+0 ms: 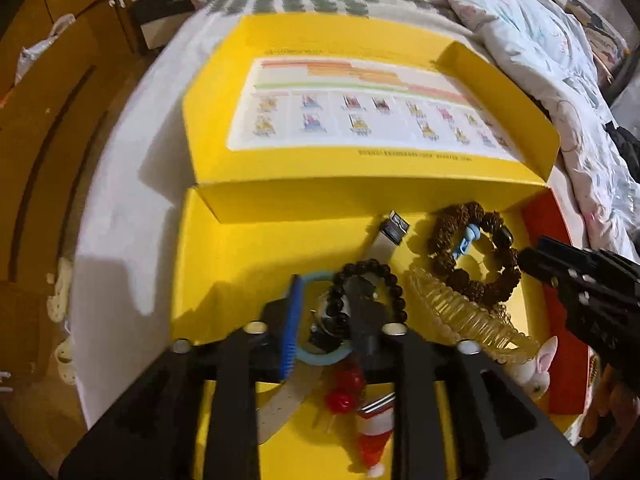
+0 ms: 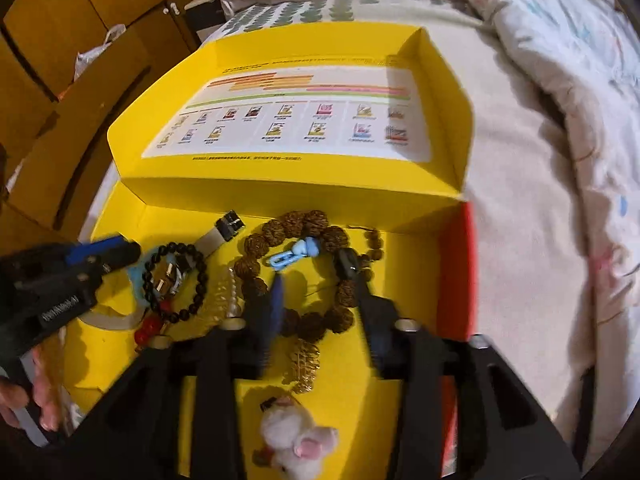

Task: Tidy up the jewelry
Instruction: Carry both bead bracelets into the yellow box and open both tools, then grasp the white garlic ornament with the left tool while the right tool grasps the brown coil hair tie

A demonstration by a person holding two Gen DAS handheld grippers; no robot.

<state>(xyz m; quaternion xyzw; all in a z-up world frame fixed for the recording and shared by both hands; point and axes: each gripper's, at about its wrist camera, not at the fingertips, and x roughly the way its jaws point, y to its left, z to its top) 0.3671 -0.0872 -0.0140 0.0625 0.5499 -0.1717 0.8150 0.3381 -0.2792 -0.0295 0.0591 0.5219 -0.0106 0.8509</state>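
An open yellow box (image 1: 240,248) lies on the bed and holds jewelry. My left gripper (image 1: 326,300) is open low over a black bead bracelet (image 1: 394,284), a light blue ring (image 1: 320,358) and a watch with a grey strap (image 1: 382,246). My right gripper (image 2: 318,276) is open around a large brown seed-bead bracelet (image 2: 280,228) with a blue clip (image 2: 286,258). A clear yellowish hair comb (image 1: 468,316), red beads (image 1: 340,398) and a small white plush rabbit (image 2: 296,440) also lie in the box.
The box lid (image 2: 288,128) with a printed chart lies flat behind the box. A red side wall (image 2: 456,272) closes the box's right end. A crumpled quilt (image 2: 560,60) lies to the right. Wooden cabinets (image 2: 60,40) stand on the left.
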